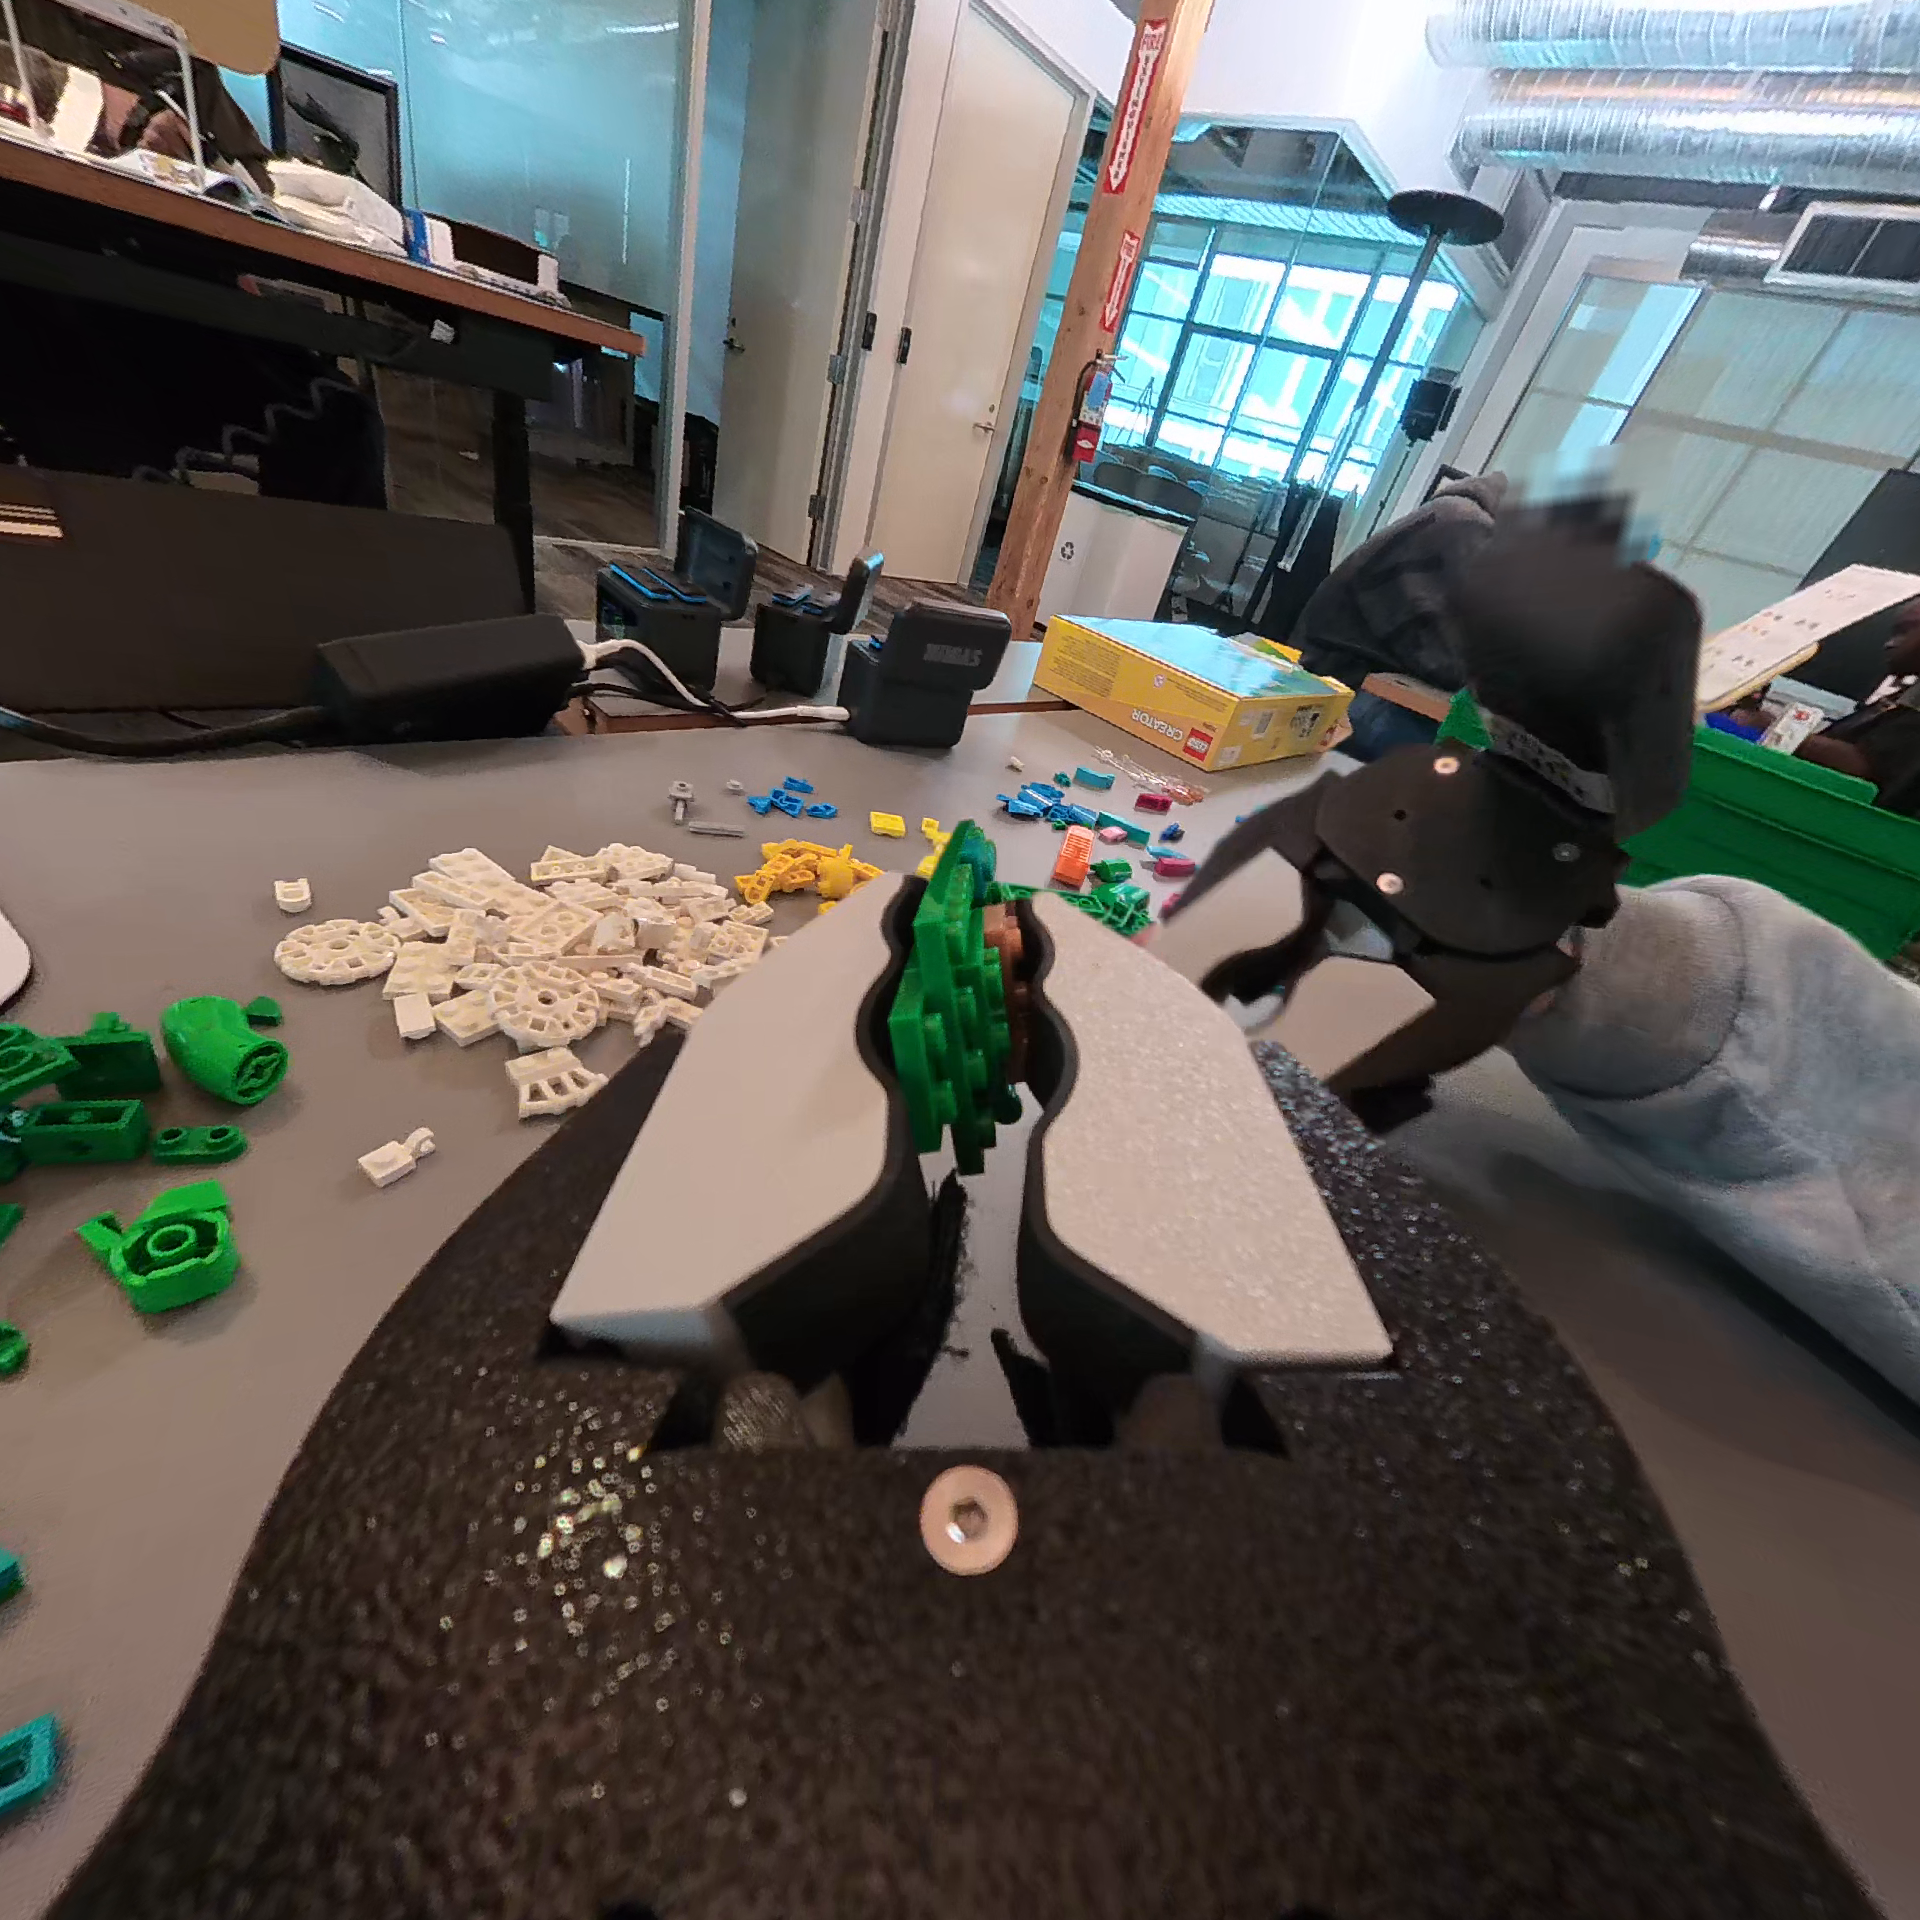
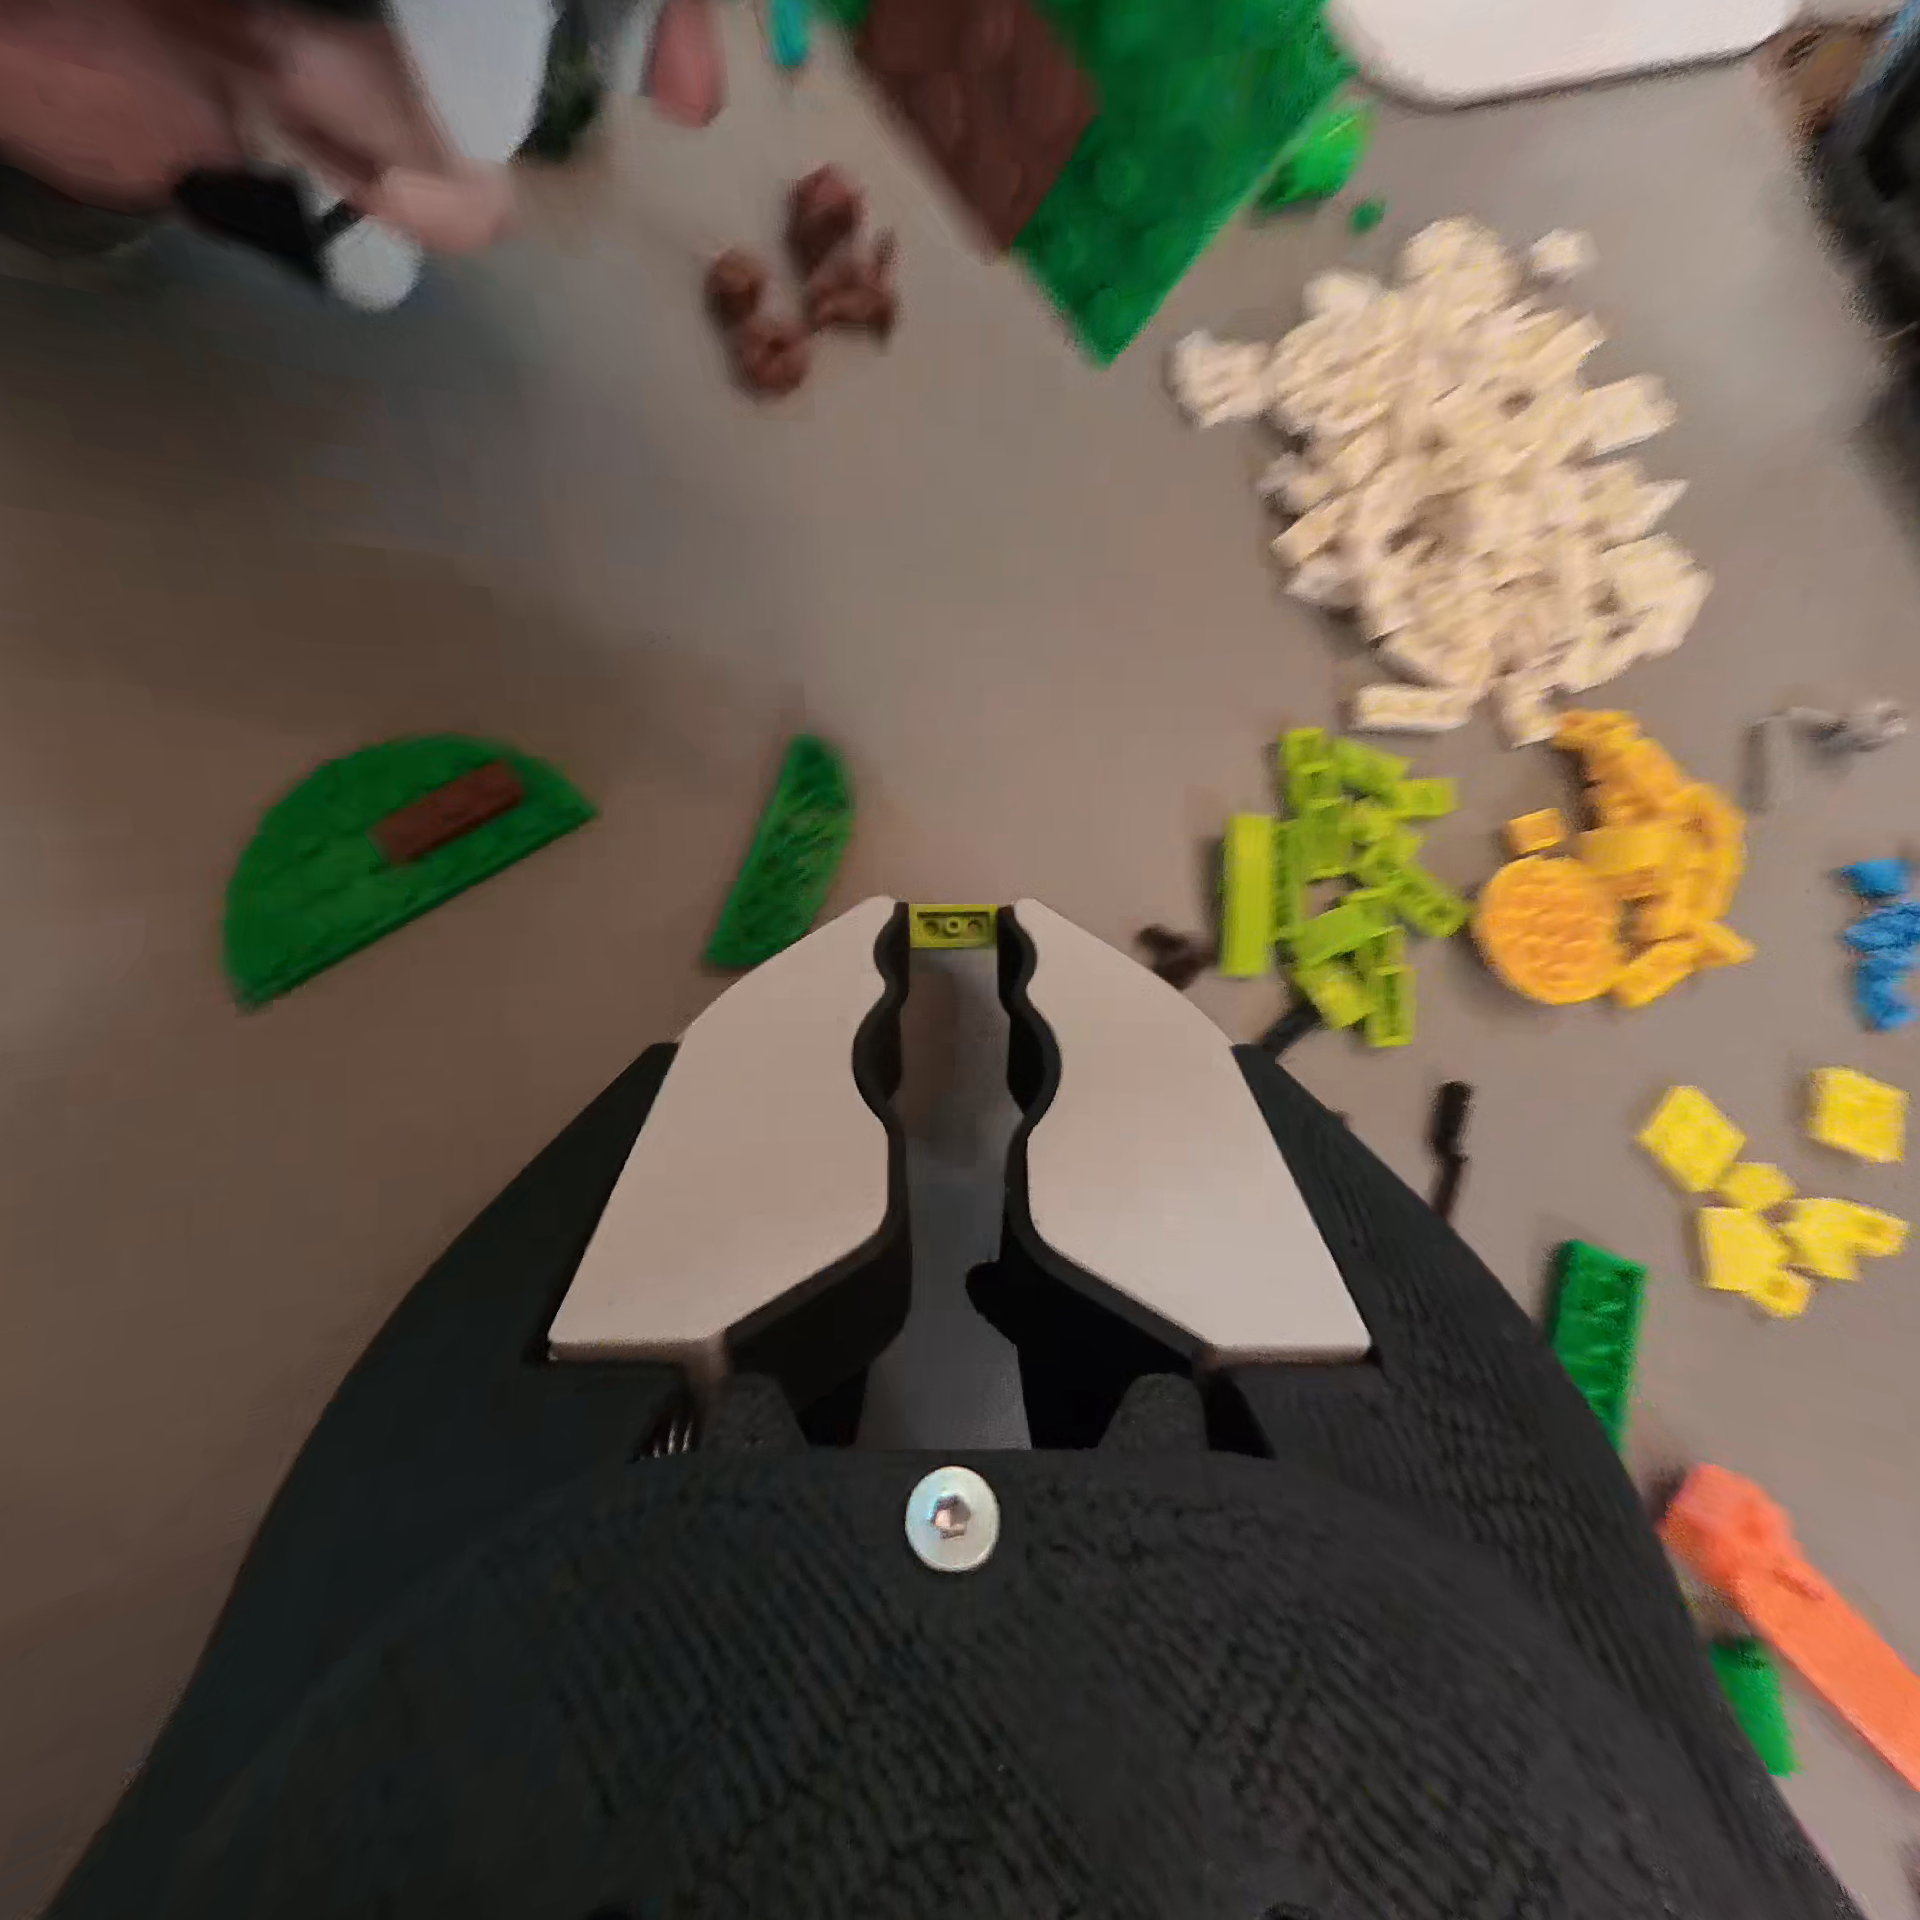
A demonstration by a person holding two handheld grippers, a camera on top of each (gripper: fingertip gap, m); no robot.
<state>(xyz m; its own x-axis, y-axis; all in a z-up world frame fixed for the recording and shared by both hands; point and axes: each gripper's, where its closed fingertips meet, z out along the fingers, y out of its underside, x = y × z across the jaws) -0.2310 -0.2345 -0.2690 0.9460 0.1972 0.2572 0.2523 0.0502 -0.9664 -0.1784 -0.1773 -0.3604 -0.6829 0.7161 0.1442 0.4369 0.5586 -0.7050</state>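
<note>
Lime brick (image 2: 953, 926) in raised right gripper (image 2: 953, 914)

L wrist cam: low, looks across table (image 1: 208, 831) | R wrist cam: looks down, close | shared: white brick pile (image 1: 520, 956)

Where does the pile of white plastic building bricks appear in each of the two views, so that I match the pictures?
Left wrist view: the pile of white plastic building bricks lies left of centre on the grey table, left of the hand-held gripper's fingers.
Right wrist view: the same pile is at upper right, blurred.
Shared landmark: the yellow-orange bricks beside the pile.
</note>
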